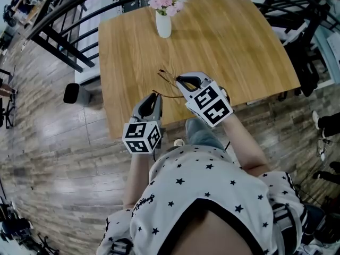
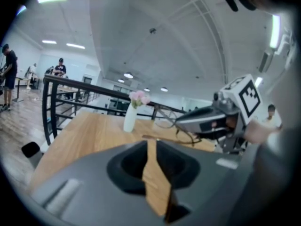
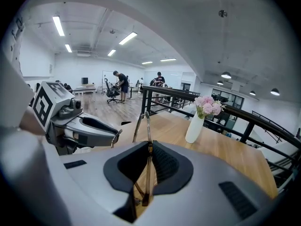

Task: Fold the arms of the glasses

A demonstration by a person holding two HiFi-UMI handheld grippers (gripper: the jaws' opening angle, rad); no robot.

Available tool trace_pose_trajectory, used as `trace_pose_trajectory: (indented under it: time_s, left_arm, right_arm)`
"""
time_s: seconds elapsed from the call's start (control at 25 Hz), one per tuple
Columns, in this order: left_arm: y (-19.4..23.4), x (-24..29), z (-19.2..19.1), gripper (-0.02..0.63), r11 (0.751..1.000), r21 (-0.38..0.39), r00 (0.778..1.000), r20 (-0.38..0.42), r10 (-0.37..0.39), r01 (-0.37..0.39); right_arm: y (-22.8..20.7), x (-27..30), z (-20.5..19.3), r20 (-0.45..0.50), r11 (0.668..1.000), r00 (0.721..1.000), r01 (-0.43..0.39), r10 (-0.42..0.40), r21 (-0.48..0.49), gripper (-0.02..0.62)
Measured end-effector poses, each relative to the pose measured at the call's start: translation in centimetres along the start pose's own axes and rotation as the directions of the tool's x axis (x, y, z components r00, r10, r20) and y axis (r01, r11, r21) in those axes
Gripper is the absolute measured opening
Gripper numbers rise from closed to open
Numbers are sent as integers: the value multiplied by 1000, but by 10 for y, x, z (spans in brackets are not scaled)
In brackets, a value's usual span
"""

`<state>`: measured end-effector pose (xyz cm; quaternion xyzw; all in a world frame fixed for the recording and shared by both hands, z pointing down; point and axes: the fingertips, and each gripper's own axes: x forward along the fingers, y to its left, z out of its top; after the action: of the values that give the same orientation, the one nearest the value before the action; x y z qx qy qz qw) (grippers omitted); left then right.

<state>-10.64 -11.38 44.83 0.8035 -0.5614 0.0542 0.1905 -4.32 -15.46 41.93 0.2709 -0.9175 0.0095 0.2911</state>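
Our right tongs (image 1: 181,82) were clamped on the glasses (image 1: 166,77) over the near edge of the wooden table (image 1: 228,41), mid-frame. Our left tongs (image 1: 155,95) stood narrowly apart at one arm's end. A vase (image 1: 163,25) of pink flowers stood at the far edge, with black railing (image 1: 61,23) at upper left and plank floor (image 1: 48,137) at left.

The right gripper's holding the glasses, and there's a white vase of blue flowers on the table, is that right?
Not quite: the flowers are pink, not blue, as the right gripper view shows. The right gripper does hold the glasses, and the white vase stands on the table.
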Motion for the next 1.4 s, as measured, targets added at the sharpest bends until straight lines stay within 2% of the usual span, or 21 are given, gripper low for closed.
trace_pose_trajectory:
  time_s: [0.76,1.16,1.4]
  left_arm:
    - [-3,6,9,28,1000,-23,1000,20,8,-7]
    - [-2,10,6,15,999,-38,1000,1,14,-14]
    - [2,16,1,15,999,-42,1000,-11,27,-27]
  right_arm:
    - [32,7,-11,-27,996,996,-82,82,-22,34]
    - [34,12,-16,-46,995,994,-102,101,-21,34]
    - [21,19,-23,-58,996,995,-87,85,-21,34]
